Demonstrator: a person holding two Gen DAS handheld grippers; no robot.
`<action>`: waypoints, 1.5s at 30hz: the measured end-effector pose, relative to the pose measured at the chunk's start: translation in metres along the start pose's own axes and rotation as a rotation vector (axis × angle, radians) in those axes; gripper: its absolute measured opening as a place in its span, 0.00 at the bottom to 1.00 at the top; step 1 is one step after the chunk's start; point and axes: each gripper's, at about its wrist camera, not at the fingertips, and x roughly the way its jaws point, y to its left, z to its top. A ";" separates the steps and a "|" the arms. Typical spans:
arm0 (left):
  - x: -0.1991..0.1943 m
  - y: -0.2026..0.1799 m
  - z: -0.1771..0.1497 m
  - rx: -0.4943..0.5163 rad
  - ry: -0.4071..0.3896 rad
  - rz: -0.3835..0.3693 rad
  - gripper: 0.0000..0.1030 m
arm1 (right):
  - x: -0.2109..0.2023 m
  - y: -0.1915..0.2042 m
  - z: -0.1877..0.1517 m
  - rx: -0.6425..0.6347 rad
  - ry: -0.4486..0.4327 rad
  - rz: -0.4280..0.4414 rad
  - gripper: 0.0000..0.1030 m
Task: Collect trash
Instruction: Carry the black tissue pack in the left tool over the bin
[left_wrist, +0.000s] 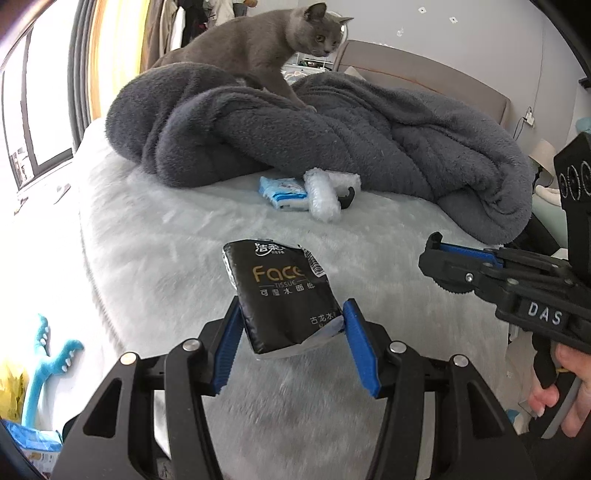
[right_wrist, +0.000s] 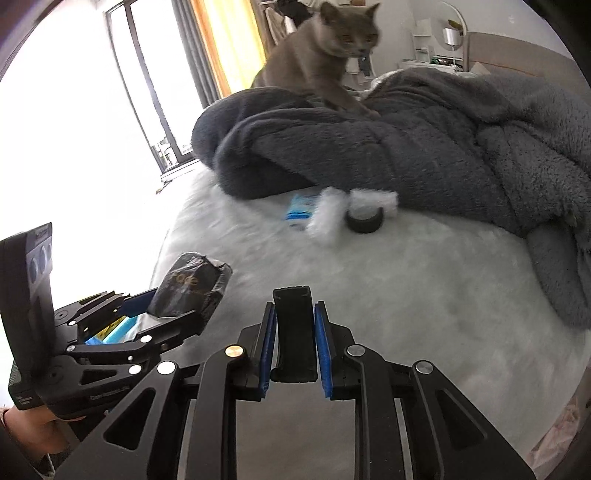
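Trash here is first of all a black tissue pack with gold "Face" lettering, clamped between the blue pads of the left gripper at the lower middle of the left wrist view. Its long axis runs up the frame and leans a little to the left, the torn, crumpled end pointing away from the camera and the lower end sitting between the pads. Only this view lets the print be read; in the right wrist view the same pack shows at the lower left as a dark, glossy lump seen from the side, held above the white furry bedcover.

The right gripper is closed narrowly on a flat black piece that stands upright between its pads — a thing plainly seen only in its own view. From the left wrist view that gripper enters from the right edge, and what it grips cannot be made out there.

Farther up the bedcover lie a blue and white packet, a white bubble-wrap roll touching it, and a black ring just beside the roll; the ring's round shape shows only in the right wrist view. Behind them is a heaped grey blanket, and a grey cat stands on it at the top of both frames.
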 end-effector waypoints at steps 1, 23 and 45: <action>-0.005 0.003 -0.004 -0.005 -0.001 0.003 0.55 | -0.001 0.005 -0.002 -0.004 0.005 0.001 0.20; -0.071 0.084 -0.070 -0.157 0.009 0.162 0.55 | -0.006 0.104 -0.034 -0.071 0.048 0.085 0.20; -0.078 0.177 -0.136 -0.319 0.150 0.263 0.56 | 0.053 0.203 -0.029 -0.161 0.110 0.200 0.20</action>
